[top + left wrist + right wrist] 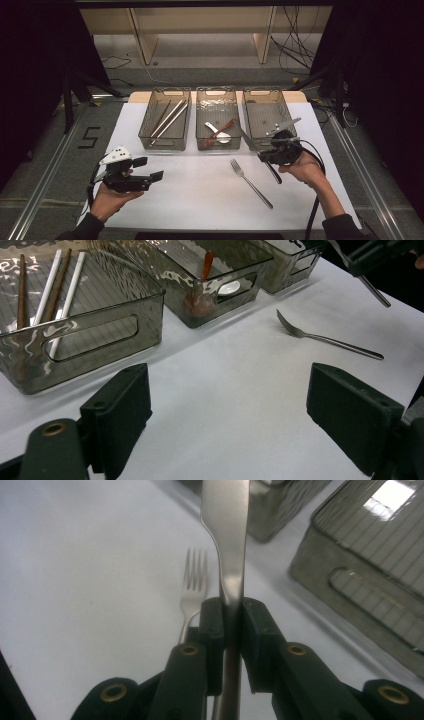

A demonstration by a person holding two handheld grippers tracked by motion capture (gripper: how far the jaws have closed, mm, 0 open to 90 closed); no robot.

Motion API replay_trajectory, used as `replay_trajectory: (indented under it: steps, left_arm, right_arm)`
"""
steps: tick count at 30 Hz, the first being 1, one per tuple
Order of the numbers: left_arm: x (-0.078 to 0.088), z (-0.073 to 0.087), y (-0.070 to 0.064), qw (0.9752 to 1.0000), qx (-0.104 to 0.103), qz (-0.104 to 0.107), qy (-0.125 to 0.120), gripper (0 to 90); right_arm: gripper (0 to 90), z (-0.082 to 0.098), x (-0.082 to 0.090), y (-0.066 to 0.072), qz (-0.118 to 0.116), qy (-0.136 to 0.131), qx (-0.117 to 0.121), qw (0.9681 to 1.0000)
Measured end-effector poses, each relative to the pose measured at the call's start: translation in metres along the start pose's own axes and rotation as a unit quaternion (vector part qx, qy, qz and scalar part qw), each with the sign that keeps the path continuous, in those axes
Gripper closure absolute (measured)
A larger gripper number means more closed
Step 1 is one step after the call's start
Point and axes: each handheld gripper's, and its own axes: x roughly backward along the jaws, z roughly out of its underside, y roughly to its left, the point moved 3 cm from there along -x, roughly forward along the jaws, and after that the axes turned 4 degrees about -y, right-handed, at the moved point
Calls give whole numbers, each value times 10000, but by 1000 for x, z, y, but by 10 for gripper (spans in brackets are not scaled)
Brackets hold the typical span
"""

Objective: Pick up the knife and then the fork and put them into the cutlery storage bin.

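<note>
We've got the right gripper (265, 150) pinching a table knife (257, 152) at the neck between blade and handle, jaws pressed tight on it; the right gripper view shows the knife (227, 545) running straight up between the pads. In the high view the knife sits clear of the table, blade pointing up-left toward the middle bin (218, 100), handle trailing down-right under the hand, just in front of the gap between the middle bin and the right bin (265, 102). Fork (250, 182) lies flat on the white mat (190, 195), near the knife but apart from it, tines toward the bins. Left gripper (150, 170) hangs over the mat's left part, jaws spread wide, nothing between them; the left gripper view confirms bare mat between the pads (117, 412). Left bin (165, 97) holds chopsticks (167, 117), middle bin holds a white spoon (218, 132) and a reddish-brown one (220, 134).
</note>
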Motion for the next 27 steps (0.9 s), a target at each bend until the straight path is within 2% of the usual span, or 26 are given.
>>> replay_trajectory:
  steps: [5, 10, 14, 22, 27]
  left_arm:
    - [0, 0, 0, 10000, 4, 8, -27, 174]
    - [0, 0, -1, 10000, -9, 53, -64, 173]
    - [0, -1, -1, 9999, -28, 61, -77, 173]
    - [0, -2, -1, 9999, -51, 80, -117, 172]
    - [0, -2, -3, 9998, -74, 123, -143, 170]
  right_arm:
    - [810, -12, 7, -16, 124, -231, -250, 9993]
    - [810, -26, 13, -36, 345, -397, -530, 9972]
    - [809, -36, 13, -47, 473, -400, -711, 9955]
    - [809, -58, 11, -65, 585, -458, -1018, 9920]
    - [809, -71, 6, -75, 661, -385, -1157, 9903]
